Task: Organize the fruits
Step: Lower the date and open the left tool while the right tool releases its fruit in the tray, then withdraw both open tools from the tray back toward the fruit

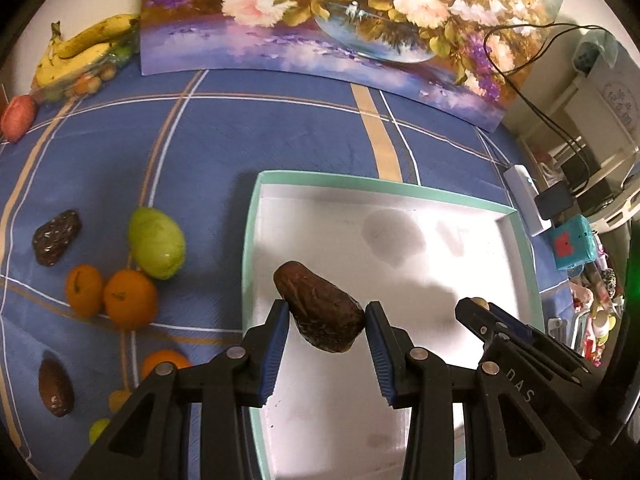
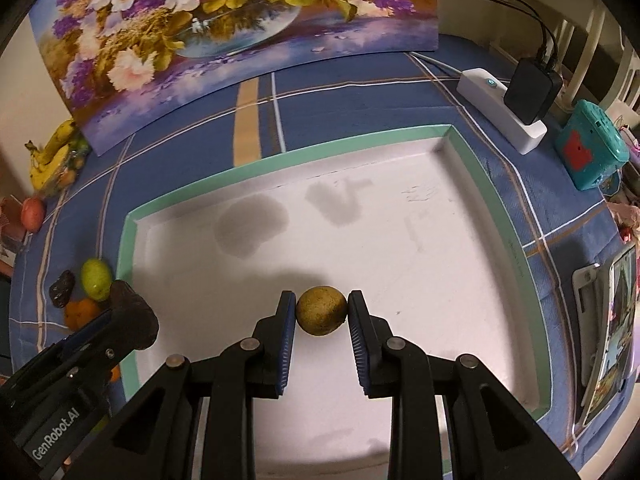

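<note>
My left gripper (image 1: 326,314) is shut on a dark brown wrinkled fruit (image 1: 320,312) and holds it above the left part of the white tray with a green rim (image 1: 384,186). My right gripper (image 2: 322,312) is shut on a small round yellow-brown fruit (image 2: 321,311) over the tray's near middle (image 2: 280,148). The left gripper with its brown fruit (image 2: 134,312) shows at the left of the right wrist view. The right gripper's fingers (image 1: 492,320) show at the right of the left wrist view. Left of the tray on the blue cloth lie a green fruit (image 1: 157,242), oranges (image 1: 130,298) and two more brown fruits (image 1: 56,237).
Bananas (image 1: 82,46) and a red fruit (image 1: 18,118) lie at the far left. A flower painting (image 1: 340,24) stands behind the tray. A white power strip (image 2: 500,110) with a black charger, a teal box (image 2: 592,150) and a phone (image 2: 612,332) sit at the right.
</note>
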A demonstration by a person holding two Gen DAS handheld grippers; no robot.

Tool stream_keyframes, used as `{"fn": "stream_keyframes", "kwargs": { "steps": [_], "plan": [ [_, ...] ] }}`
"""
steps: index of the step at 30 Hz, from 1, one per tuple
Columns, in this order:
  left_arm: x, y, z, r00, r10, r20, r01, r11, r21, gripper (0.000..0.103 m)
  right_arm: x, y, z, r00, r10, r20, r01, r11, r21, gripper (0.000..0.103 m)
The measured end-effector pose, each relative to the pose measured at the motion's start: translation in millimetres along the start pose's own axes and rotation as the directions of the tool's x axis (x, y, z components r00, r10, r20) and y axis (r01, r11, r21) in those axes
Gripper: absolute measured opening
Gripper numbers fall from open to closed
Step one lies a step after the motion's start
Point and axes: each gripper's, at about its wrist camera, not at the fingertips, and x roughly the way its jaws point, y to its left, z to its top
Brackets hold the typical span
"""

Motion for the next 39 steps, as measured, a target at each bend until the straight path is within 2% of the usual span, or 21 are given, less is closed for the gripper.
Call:
{"fn": "stream_keyframes", "kwargs": {
  "steps": [13,19,28,33,34,35,36,39],
  "plan": [
    [13,-7,-5,0.999,0.026,-0.043,-0.024,0.999,0.025,0.042,8,-5,-2,0.999,-0.013,-0.041,0.013,1.000,-0.007,0.028],
    [9,-8,-4,0.999,0.012,-0.041,-0.010,1.000,0.029,0.044,7,-5,0,0.999,-0.015,-0.043,0.014,1.000,-0.009,0.028],
    [-19,-7,4,1.000,-0.001,0.004,0.001,1.000,0.021,0.046,-17,-8,4,1.000,-0.011,0.001,0.011,1.000,-0.011,0.029],
    [-36,4,11,0.999,0.039,0.021,-0.038,0.999,-0.005,0.046,-38,-10,7,0.999,-0.005,0.050,0.006,1.000,-0.016,0.029],
    [-40,8,12,0.998,0.053,0.023,-0.053,0.999,-0.012,0.049,-41,-10,7,0.998,-0.005,0.057,0.006,1.000,-0.018,0.029],
    [-42,12,13,0.997,0.068,0.024,-0.068,0.998,-0.020,0.057,-43,-9,7,0.998,-0.005,0.061,0.006,1.000,-0.019,0.029],
    [-43,16,14,0.996,0.082,0.024,-0.081,0.996,-0.028,0.062,-45,-9,7,0.998,-0.007,0.065,0.009,1.000,-0.023,0.030],
    [-49,32,14,0.991,0.129,0.020,-0.128,0.990,-0.057,0.070,-49,-8,6,0.996,-0.019,0.083,0.022,0.999,-0.035,0.057]
  ]
}}
